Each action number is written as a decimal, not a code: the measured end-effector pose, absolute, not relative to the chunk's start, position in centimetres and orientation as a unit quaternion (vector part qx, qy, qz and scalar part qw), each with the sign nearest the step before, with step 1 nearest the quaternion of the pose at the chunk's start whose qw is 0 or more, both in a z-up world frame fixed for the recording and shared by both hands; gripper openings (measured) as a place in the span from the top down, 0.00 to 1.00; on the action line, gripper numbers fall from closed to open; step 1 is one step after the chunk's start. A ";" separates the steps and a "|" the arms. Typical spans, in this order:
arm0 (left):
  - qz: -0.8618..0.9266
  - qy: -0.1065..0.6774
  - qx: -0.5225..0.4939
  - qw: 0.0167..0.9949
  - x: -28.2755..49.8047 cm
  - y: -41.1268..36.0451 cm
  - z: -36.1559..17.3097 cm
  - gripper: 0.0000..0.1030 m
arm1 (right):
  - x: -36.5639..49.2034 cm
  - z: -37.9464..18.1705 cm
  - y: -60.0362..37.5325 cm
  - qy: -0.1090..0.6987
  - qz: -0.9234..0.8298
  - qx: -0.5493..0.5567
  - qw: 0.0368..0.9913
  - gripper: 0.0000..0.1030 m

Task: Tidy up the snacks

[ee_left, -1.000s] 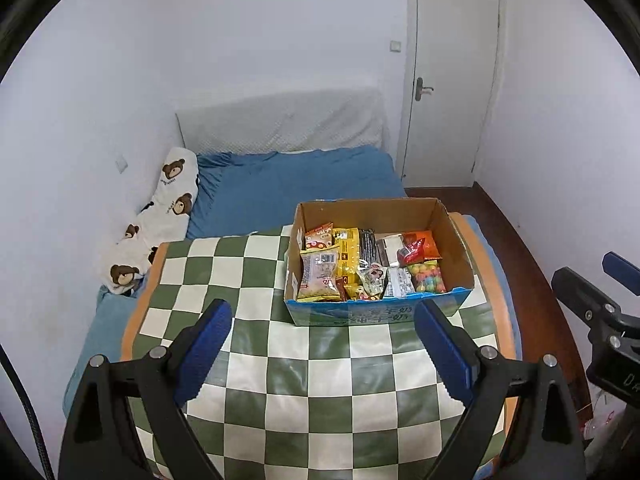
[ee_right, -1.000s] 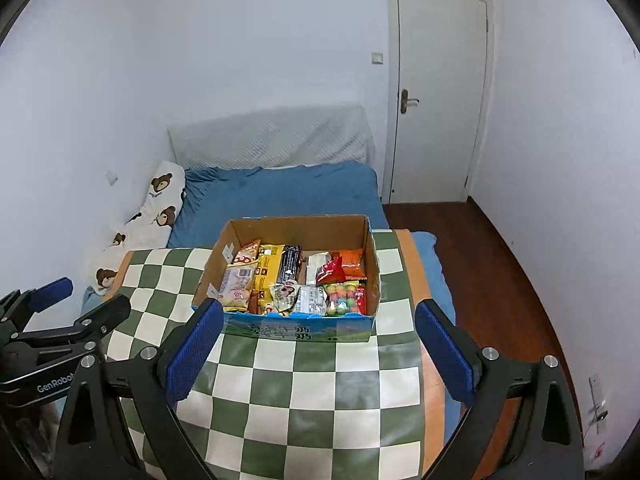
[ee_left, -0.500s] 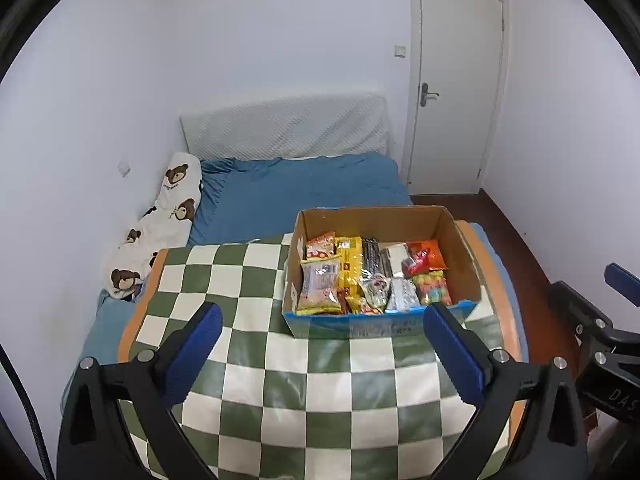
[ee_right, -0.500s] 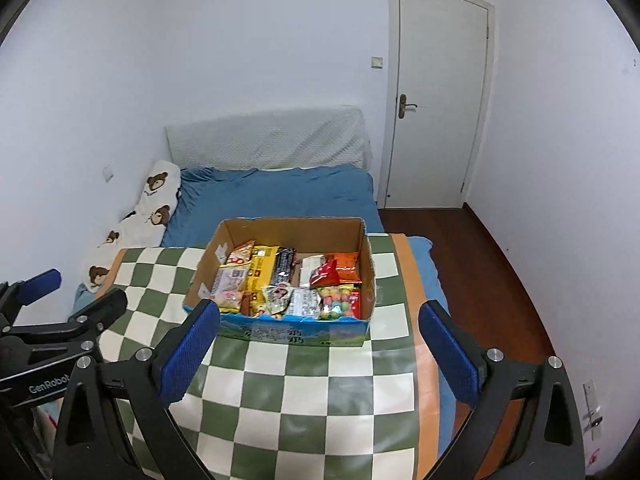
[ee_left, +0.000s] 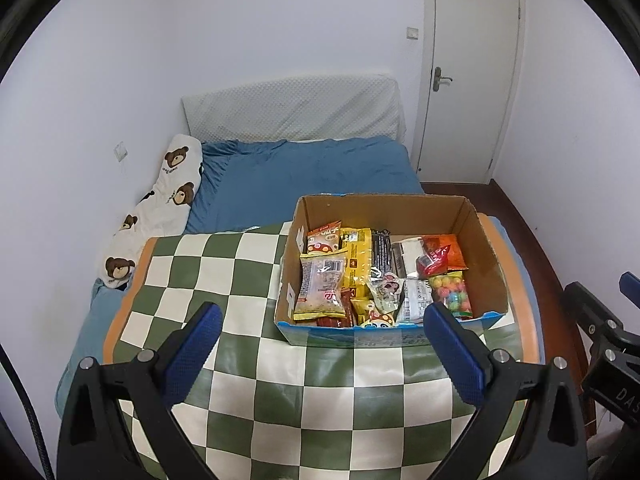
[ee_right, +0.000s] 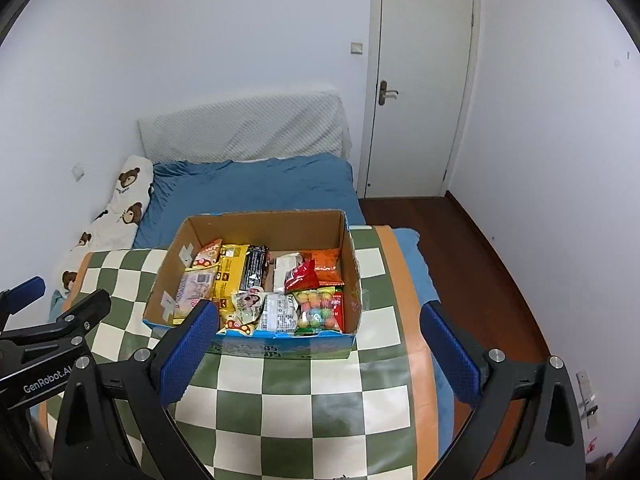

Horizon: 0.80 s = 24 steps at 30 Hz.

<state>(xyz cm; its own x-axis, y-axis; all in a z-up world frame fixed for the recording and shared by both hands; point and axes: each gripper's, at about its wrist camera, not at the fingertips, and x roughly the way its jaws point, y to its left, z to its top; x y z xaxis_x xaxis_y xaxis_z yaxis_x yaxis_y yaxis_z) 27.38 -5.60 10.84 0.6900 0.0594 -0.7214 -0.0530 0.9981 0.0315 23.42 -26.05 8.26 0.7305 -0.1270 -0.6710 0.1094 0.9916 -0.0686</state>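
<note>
1. Bedding at far left: a bear-print pillow lies along the wall beside the blue bed. It plays no part in your task.

2. Left gripper: your jaws stand wide apart and hold nothing. They hover above the checkered tablecloth, short of the box.

3. Bare cloth to the left of the box: no snack lies out on it, so nothing shows as sorted outside the box.

4. Cardboard box: it sits on the right half of the table, open at the top, and every snack in view is inside it.

5. Snacks, left to right within the box: a pale clear-window packet, yellow packets, a black bar, white wrappers, a red and an orange bag, and a pack of coloured candy balls at the near right corner. Several overlap. The small items at the near wall are too crowded to name with confidence.

6. Right gripper: your jaws are likewise spread wide and empty. They frame the near wall of the box from above without touching it.

7. Progress, as a judgement: the packets stand in rough rows, which suggests either a finished arrangement or an untouched start. Neither view settles which. If sorting remains, every piece has yet to be lifted out.
</note>
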 end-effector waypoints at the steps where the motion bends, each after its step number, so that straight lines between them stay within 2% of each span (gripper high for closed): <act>1: 0.031 0.393 0.005 0.919 27.5 -5.6 10.7 0.00 | 23.6 8.0 -26.1 0.363 -0.065 -0.011 0.929 0.01; 24: 0.031 0.403 0.004 0.915 28.2 -5.8 9.5 0.00 | 24.7 5.9 -26.3 0.377 -0.079 -0.011 0.923 0.00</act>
